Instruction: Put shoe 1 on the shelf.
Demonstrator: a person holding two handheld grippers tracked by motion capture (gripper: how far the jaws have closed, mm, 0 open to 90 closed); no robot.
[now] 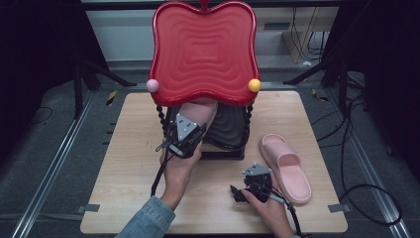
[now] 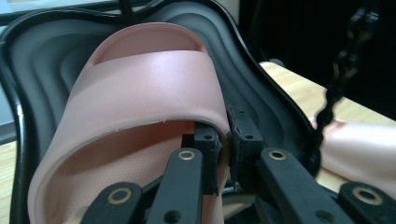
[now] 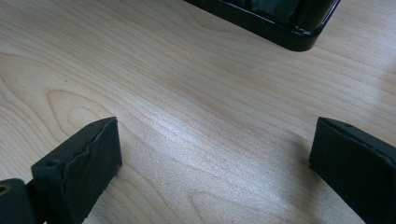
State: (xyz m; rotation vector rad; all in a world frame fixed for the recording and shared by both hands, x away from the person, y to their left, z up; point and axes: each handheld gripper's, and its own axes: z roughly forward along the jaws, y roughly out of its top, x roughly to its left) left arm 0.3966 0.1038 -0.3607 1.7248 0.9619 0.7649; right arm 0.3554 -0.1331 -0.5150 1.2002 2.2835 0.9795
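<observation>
In the high view, I judge that I am in the step of putting the first pink slipper (image 1: 202, 111) on the lower black shelf (image 1: 229, 128) of the small shoe rack, under the red upper shelf (image 1: 204, 49). My left claw (image 1: 189, 130) reaches under the red shelf and the slipper sticks out just beyond it, over the black shelf; I cannot tell from here if the sole already rests on it. The second pink slipper (image 1: 286, 168) lies flat on the desk (image 1: 124, 163), to the right of the rack and just beside my right claw (image 1: 239, 193), which rests low on the desk and holds nothing. In the left gripper view, my left claw (image 2: 225, 151) is closed narrow on the side edge of the slipper (image 2: 140, 88), where the strap meets the sole, one pad inside and one pad outside, both pressing on the rubber. The slipper stands tilted in front of the black shelf (image 2: 42, 60), with the toe pointing to the back of it. I think the next move calls for lowering the slipper until the sole is flat on the shelf, and only then letting it go, without hitting the twisted black post (image 2: 343, 70) at the side. In the right gripper view, my right claw (image 3: 212, 163) stands wide over the bare wood of the desk (image 3: 187, 93), nothing between the pads, and the black foot of the rack (image 3: 280, 28) is ahead of it. After this, I expect it must turn to the second slipper.
</observation>
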